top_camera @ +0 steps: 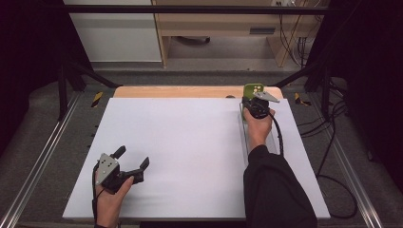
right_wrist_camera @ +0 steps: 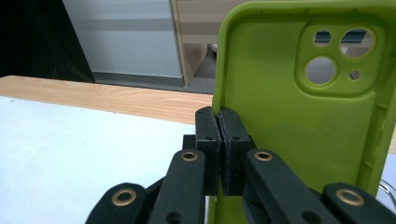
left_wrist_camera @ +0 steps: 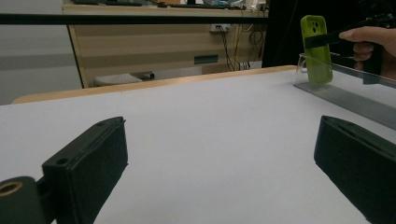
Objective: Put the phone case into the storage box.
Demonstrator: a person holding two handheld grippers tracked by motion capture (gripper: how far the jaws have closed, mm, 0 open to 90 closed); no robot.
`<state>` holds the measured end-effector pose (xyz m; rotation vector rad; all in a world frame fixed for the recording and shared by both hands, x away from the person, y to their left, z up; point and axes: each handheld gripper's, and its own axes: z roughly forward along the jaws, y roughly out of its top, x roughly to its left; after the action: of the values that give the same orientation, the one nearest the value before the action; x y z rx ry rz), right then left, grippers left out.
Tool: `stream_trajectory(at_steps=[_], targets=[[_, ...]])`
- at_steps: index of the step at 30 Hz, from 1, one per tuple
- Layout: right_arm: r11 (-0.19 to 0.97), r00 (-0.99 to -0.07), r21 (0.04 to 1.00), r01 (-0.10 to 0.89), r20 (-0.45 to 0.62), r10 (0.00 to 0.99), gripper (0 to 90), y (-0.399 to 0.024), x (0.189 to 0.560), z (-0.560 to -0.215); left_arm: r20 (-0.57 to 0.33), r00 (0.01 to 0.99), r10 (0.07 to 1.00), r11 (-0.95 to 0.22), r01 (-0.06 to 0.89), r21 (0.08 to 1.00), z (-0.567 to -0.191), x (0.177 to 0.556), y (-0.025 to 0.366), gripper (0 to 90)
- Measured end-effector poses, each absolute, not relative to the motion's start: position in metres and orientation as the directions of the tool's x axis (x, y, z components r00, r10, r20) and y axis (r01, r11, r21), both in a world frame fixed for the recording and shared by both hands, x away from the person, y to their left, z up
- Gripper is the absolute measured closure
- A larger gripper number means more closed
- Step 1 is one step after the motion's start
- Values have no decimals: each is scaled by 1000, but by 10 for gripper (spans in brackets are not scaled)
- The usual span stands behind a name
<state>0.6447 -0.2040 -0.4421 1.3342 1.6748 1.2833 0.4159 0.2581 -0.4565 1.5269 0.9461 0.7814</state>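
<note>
While the left tongs (top_camera: 132, 159) just sit low on the white surface (top_camera: 190, 152) with jaws spread wide and nothing between them, the right tongs (right_wrist_camera: 219, 140) are clamped on the edge of a green phone case (right_wrist_camera: 299, 116), upright at the far right corner by a clear stand (left_wrist_camera: 345, 88).

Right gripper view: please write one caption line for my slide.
Right tongs shut on the edge of an upright lime-green silicone phone case.
</note>
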Motion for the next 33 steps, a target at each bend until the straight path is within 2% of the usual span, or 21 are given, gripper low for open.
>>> stream_trajectory(at_steps=[33], targets=[[3, -280, 932, 362, 106, 954, 881, -204, 647, -446, -20, 461, 887, -56, 151, 987, -457, 416, 258, 22]])
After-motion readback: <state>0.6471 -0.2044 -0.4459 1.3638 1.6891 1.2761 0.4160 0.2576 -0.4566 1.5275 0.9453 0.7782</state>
